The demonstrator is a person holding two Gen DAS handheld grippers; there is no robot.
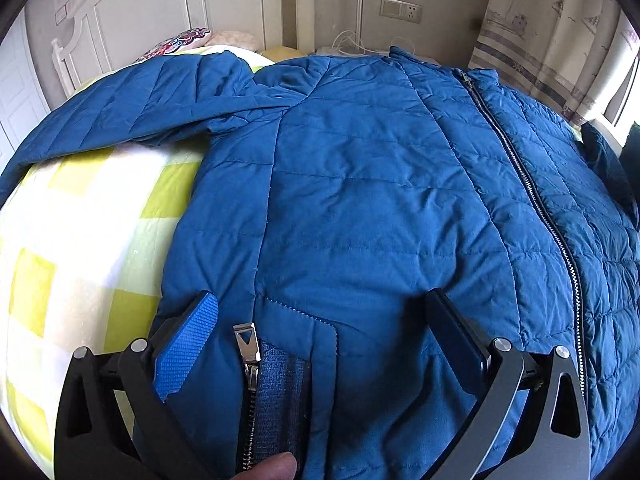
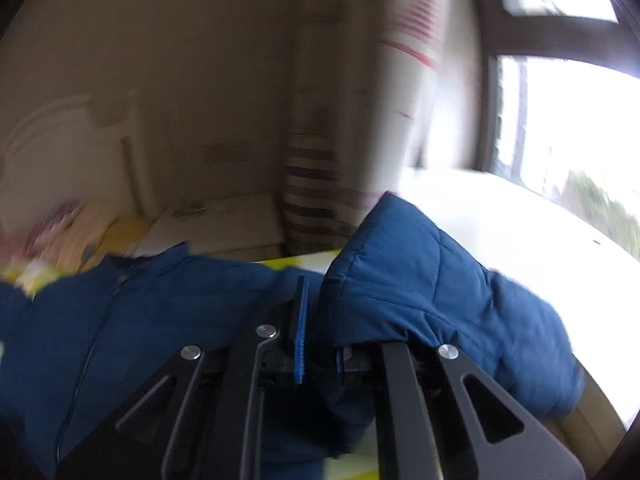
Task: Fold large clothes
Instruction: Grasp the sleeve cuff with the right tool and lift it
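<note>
A large blue quilted jacket lies spread front-up on the bed, its main zipper running down the right side. Its left sleeve stretches to the far left. My left gripper is open, its fingers straddling the jacket's lower hem by a pocket zipper pull. In the blurred right wrist view, my right gripper is shut on the jacket's right sleeve, which is lifted and bunched over the right finger. The jacket body lies below to the left.
The bed has a yellow-green and white checked sheet. A white headboard and pillows stand at the far end. A curtain and a bright window are on the right. A thumb shows at the bottom edge.
</note>
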